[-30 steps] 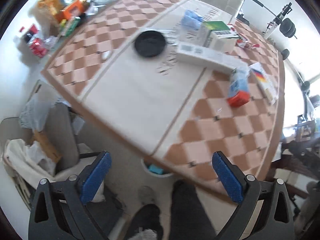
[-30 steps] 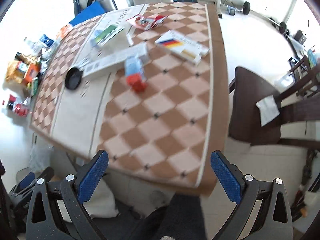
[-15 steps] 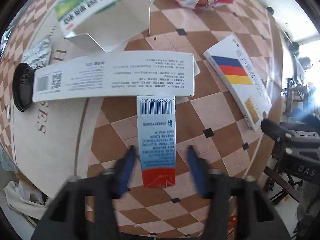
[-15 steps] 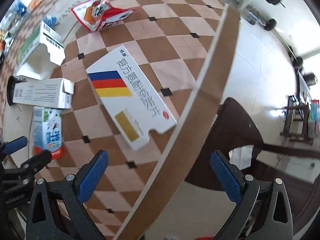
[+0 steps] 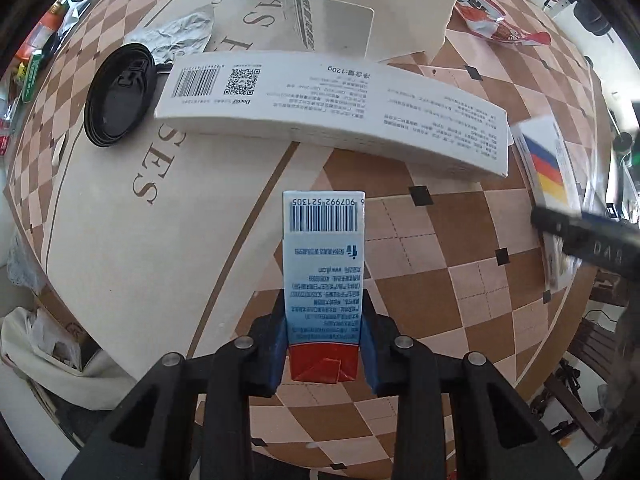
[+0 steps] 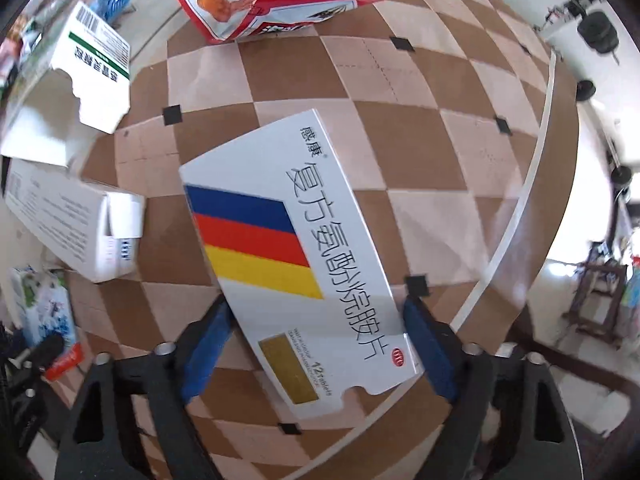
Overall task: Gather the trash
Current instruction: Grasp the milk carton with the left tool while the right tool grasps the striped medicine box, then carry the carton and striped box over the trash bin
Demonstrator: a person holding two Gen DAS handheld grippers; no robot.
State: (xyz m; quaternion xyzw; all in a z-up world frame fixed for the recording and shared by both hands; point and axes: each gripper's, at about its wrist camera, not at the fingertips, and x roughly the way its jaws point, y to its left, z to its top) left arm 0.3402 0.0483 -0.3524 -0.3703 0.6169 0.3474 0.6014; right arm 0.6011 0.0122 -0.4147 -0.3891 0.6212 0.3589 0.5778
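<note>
Left gripper (image 5: 324,344) low over the surface, blue pads (image 5: 277,354) closed in tight on both sides of a narrow item, black finger arms drawn near together and pointing forward. Right gripper (image 6: 318,344) also low, angled forward; blue pads (image 6: 430,346) set wider, flanking a flat item, contact on either side not clear. Right gripper's dark body (image 5: 592,246) visible, blurred, at the left view's right edge.
</note>
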